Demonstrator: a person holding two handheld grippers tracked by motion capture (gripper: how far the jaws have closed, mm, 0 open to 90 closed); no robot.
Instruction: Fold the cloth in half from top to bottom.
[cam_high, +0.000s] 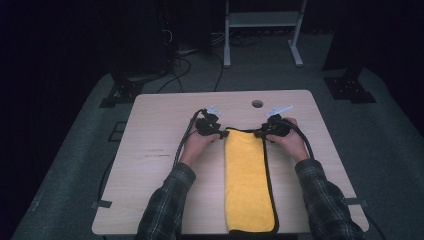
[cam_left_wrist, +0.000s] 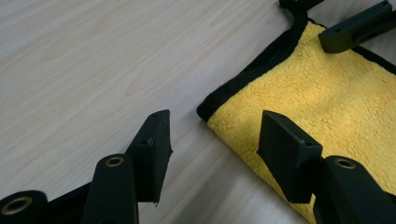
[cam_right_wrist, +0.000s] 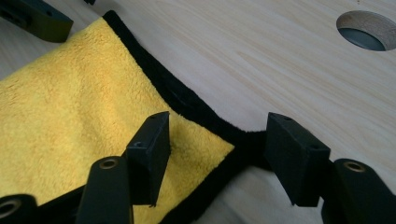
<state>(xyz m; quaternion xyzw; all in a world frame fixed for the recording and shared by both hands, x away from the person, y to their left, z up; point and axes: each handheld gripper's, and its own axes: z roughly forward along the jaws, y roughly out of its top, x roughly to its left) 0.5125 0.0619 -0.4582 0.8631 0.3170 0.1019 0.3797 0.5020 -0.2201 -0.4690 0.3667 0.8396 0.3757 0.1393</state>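
At the far end of the yellow towel (cam_high: 248, 180), both sets of jaws stand open, each straddling a corner. The left gripper (cam_left_wrist: 212, 144) has one jaw over bare wood and the other over the pile, the towel's black-edged corner lying just ahead between them. The right gripper (cam_right_wrist: 217, 144) is set the same way, its corner already well inside the gap. Neither holds anything yet.

To my eye the step is pinching both far corners. It would go best if each gripper slid a little further in, so the pads close on the black hem (cam_right_wrist: 196, 109) and not on loose fluff, and if both closed together so the cloth lifts evenly.

From above, the towel lies as a long folded strip down the middle of the table (cam_high: 150, 150), its near end at the table's front edge. The gripper views add the hem, and the right one a round hole (cam_right_wrist: 366, 31) in the tabletop.
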